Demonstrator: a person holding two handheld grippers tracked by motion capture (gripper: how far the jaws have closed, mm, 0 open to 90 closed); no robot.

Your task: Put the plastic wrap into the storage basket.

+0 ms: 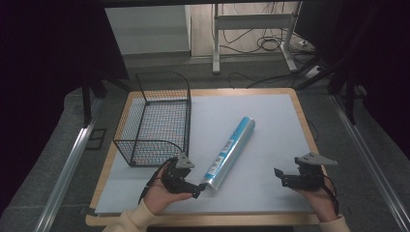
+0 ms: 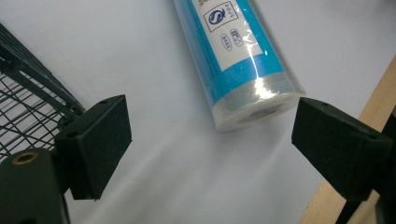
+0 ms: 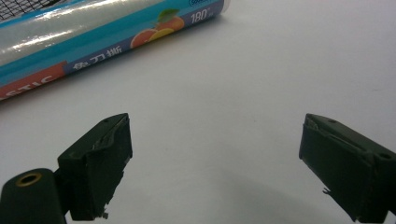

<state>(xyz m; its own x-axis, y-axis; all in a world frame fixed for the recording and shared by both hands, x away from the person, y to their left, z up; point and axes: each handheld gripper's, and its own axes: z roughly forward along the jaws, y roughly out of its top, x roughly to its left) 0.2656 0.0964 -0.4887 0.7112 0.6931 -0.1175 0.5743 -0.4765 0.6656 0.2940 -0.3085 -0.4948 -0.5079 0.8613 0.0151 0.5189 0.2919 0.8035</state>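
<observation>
The left tool [image 1: 199, 188] sits at the near end of the roll [image 1: 229, 152], its jaws spread wide and holding nothing. In the left gripper view, the roll's [image 2: 238, 56] clear-wrapped end lies on the sheet between and just beyond the two jaws, nearer the right-hand one, with no contact that I can see. The right tool [image 1: 282, 177] hovers well to the right of the roll, jaws also wide and empty, pointed back toward it. In the right gripper view the roll [image 3: 93, 32] lies across the top, showing blue wrap with fruit printing.

The roll lies flat and slanted on the pale sheet covering the counter [image 1: 300, 111], its far end pointing away and to the right. A black wire basket [image 1: 154, 121] stands to the left of the roll, near it but apart.
</observation>
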